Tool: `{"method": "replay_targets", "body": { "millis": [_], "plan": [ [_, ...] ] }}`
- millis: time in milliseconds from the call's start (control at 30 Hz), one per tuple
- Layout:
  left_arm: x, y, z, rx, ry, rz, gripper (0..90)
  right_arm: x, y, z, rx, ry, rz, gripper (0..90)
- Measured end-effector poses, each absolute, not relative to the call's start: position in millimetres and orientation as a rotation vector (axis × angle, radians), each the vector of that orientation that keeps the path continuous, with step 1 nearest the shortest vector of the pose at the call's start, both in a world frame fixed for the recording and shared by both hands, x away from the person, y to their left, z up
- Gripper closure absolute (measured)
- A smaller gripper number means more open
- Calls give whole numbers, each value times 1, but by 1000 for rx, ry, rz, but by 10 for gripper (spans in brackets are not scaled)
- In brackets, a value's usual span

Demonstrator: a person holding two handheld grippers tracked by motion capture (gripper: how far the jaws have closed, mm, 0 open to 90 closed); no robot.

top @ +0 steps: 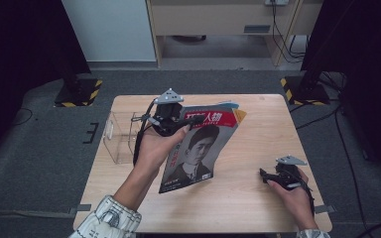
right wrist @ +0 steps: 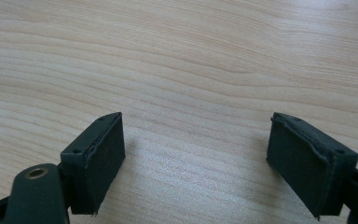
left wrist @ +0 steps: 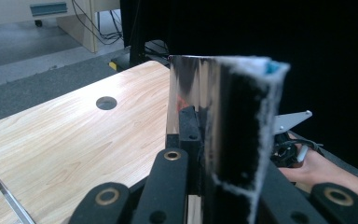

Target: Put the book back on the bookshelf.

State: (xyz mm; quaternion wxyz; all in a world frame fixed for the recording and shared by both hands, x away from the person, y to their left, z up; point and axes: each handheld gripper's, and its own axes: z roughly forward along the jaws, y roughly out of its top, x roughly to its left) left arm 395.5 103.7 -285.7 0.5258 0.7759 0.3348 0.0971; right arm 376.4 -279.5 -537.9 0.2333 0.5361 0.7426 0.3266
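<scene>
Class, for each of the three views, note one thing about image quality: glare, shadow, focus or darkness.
High view: even light on the table, dark corners. Left gripper view: glare streaks on the glossy magazine clamped in the left gripper, its near edge blurred. Right gripper view: soft shadows beside the open right gripper, wood grain fairly sharp.

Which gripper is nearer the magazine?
Left. The left gripper is shut on the magazine near its top edge, lifting it. The right gripper rests apart on the table, open.
</scene>
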Motion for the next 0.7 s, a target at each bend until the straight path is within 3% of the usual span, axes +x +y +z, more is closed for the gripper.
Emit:
{"method": "replay_targets", "body": {
  "millis": [700],
  "plan": [
    [379,127,-274,1852,789,233,865,376,-280,-538,1467,2042,898,189]
  ]
}}
